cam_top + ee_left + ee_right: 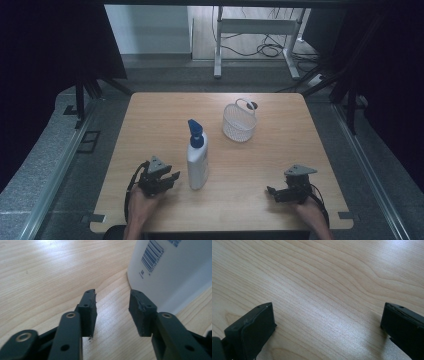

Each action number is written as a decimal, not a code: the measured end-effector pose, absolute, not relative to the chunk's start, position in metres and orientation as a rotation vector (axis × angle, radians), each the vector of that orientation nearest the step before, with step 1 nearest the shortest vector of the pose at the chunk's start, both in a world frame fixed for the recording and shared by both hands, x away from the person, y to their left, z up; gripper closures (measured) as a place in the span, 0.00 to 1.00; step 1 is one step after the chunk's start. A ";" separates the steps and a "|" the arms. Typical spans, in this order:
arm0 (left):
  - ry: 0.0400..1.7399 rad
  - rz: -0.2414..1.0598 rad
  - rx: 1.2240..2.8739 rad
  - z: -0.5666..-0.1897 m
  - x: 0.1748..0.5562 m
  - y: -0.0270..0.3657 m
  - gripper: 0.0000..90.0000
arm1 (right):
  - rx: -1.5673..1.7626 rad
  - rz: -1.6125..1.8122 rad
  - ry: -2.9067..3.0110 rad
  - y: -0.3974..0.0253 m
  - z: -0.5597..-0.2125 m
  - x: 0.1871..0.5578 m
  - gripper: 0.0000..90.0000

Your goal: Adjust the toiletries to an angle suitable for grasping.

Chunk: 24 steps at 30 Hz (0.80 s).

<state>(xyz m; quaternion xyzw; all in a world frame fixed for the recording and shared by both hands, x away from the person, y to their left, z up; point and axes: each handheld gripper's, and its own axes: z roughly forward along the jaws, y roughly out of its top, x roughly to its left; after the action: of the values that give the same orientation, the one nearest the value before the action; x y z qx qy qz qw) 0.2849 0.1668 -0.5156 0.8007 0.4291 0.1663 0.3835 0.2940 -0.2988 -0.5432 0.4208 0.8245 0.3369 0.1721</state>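
A white bottle [197,167] with a blue spray top is seen standing upright on the wooden table [280,150], a little left of the middle and nearer the near edge than the far edge; a white mesh basket [239,122] with a looped handle is set upright toward the far edge, right of the middle, well apart from the bottle; a dark round spot is seen on the table just behind the basket's handle.

The left gripper [170,178] is held low near the near-left corner, just beside the bottle's base; its jaws are parted and nothing is held between them; in the left gripper view the left gripper [112,311] is shown with bare wood in the gap, and the bottle [172,272], its barcode label visible, is seen just beyond the right-hand jaw; whether that jaw touches the bottle cannot be told.

The right gripper [274,192] is held low near the near-right corner, well apart from bottle and basket; in the right gripper view the right gripper [327,315] is shown with its jaws spread wide over bare table [324,277], nothing being gripped.
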 end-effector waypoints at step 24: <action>1.015 0.420 2.028 -0.510 0.307 0.148 0.99 | 1.193 0.957 2.343 -0.298 -0.543 0.295 0.00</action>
<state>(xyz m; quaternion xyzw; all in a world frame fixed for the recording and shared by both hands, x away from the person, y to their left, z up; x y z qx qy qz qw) 0.3074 0.1485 -0.5096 0.8036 0.4023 0.1666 0.4057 0.2948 -0.2981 -0.5432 0.4200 0.8251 0.3371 0.1707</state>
